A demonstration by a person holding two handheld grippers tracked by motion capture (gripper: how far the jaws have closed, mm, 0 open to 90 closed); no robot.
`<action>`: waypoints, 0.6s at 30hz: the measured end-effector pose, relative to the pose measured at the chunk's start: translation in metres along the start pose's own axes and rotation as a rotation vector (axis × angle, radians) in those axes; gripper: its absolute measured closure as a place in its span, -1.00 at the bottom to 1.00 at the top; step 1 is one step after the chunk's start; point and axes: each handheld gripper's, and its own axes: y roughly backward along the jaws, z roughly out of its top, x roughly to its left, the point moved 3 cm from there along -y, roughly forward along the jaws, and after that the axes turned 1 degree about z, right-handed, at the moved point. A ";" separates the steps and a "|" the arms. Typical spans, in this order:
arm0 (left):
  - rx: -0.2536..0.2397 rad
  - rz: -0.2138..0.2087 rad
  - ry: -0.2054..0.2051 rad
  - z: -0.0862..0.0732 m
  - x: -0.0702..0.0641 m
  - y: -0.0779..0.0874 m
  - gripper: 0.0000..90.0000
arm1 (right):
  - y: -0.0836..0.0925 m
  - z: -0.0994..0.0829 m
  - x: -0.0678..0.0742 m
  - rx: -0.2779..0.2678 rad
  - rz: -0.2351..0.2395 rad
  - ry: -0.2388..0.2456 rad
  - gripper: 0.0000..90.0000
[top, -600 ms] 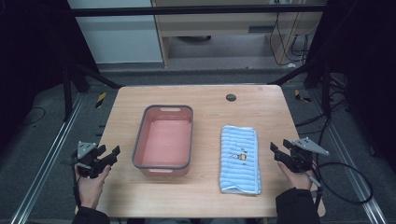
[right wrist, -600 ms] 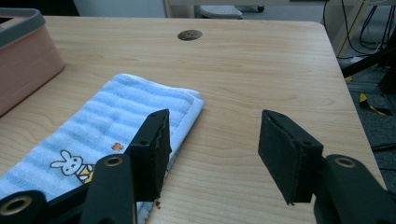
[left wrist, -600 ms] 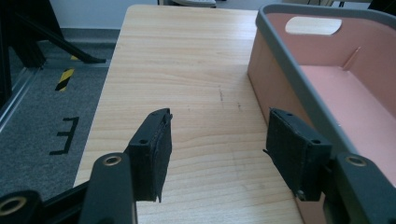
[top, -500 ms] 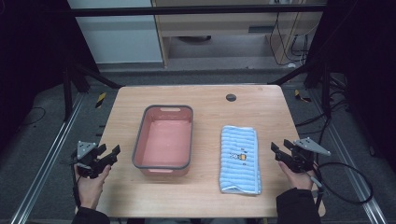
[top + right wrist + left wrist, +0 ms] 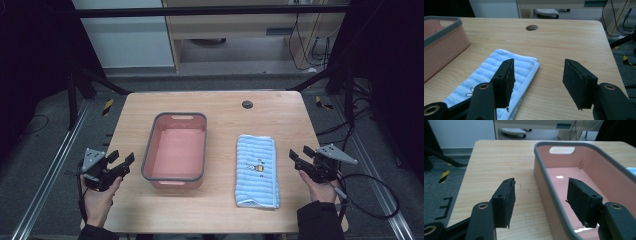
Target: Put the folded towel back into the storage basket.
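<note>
A pink basin point(image 5: 175, 150) with a grey rim stands empty on the wooden table, left of centre. To its right lies a folded blue striped towel point(image 5: 256, 170) with a small printed figure. My left gripper point(image 5: 122, 157) is held open at the table's left edge, just beside the basin. In the left gripper view its jaws point(image 5: 541, 195) straddle the basin's near left wall, with the basin point(image 5: 564, 182) ahead. My right gripper point(image 5: 299, 152) is open to the right of the towel. In the right gripper view the towel point(image 5: 489, 72) lies under the left jaw of the gripper point(image 5: 539, 75).
A round cable hole point(image 5: 247, 104) sits in the tabletop near its far edge, also visible as the hole point(image 5: 532, 27) ahead of the right gripper. Bare wood runs around the basin point(image 5: 441, 42) and the towel. Metal rails and cables flank the table on the floor.
</note>
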 end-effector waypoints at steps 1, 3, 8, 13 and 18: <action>0.000 0.000 0.000 0.000 0.000 0.000 -0.14 | 0.000 0.001 0.001 -0.002 0.004 -0.002 -0.07; -0.002 -0.010 -0.008 0.002 -0.005 0.000 -0.14 | 0.001 0.003 0.002 -0.002 0.012 -0.005 -0.09; -0.003 -0.030 -0.014 0.007 -0.014 0.001 -0.17 | 0.000 0.008 0.004 0.005 0.026 0.003 -0.13; -0.007 -0.043 -0.033 0.011 -0.021 0.001 -0.21 | -0.001 0.012 0.003 0.013 0.027 0.006 -0.13; -0.011 -0.063 -0.048 0.018 -0.035 0.001 -0.21 | -0.002 0.022 0.004 -0.003 0.037 0.002 -0.13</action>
